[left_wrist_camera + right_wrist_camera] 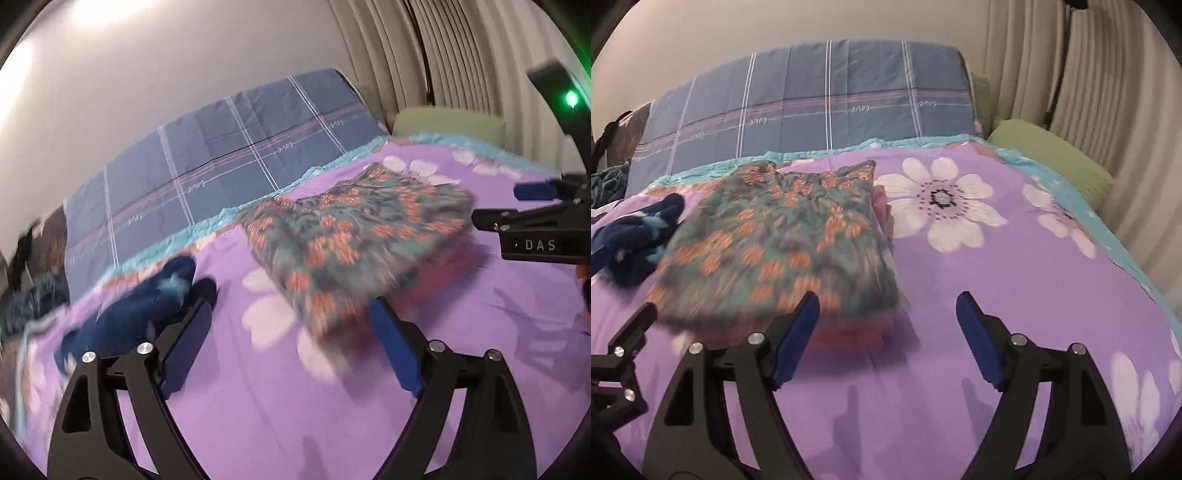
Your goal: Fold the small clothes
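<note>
On the bed, a purple bedspread (997,280) printed with white flowers carried the floral garment (783,236), teal with orange blooms, which lay folded in the centre-left of the right wrist view and in the centre-right of the left wrist view. Its near edge was blurred. A dark blue garment (147,302) lay crumpled at the left, just apart from the floral one. The left claw (291,339) stood wide apart with nothing between its blue pads, the floral garment's corner just beyond its right pad. The right claw (886,332) was likewise spread and empty, its left pad overlapping the garment's near edge. A blue plaid quilt (812,99) lay against the wall behind.
</note>
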`<state>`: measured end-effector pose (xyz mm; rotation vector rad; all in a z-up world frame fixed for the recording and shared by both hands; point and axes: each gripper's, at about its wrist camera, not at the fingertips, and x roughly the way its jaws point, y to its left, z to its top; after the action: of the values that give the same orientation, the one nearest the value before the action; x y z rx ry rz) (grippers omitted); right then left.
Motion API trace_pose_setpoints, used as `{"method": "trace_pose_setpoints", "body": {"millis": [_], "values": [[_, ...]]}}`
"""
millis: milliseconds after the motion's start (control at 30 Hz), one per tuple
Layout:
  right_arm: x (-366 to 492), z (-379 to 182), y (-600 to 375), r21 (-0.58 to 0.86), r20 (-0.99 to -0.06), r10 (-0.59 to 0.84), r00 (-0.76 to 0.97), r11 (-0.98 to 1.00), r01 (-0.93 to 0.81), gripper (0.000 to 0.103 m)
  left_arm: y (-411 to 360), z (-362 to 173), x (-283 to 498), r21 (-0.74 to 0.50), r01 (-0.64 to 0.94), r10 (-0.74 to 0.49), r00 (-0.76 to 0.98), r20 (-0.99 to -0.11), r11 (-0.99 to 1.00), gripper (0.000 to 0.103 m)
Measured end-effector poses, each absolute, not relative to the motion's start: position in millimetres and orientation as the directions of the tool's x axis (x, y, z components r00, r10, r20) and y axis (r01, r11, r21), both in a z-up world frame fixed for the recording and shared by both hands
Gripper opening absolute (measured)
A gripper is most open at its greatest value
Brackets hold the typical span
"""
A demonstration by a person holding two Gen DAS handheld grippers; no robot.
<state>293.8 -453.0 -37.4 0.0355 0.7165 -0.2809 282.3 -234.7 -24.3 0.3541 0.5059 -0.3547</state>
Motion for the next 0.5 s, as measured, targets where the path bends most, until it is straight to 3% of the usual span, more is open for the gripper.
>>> {"method": "trace_pose_setpoints", "body": {"millis": [200,267,500], "values": [[197,-22,-410,-0.085,-0.638,-0.226,0.736,0.971,0.224,0.101,-178,-25,206,0.075,0.376,-0.281,0.797,-0.535,0.923,0.095],[175,-16,-398,-0.078,-0.629,-0.222,0.745,0.971,0.224,0.101,-165,-20,183,0.069,0.355,-0.269,0.808,-0.525,0.932,0.101],[98,24,-360,-0.054,-0.554,-0.222,0.803,0.971,0.232,0.101,-144,12,109,0.066,0.365,-0.294,0.832,-0.469,0.929,0.102]]}}
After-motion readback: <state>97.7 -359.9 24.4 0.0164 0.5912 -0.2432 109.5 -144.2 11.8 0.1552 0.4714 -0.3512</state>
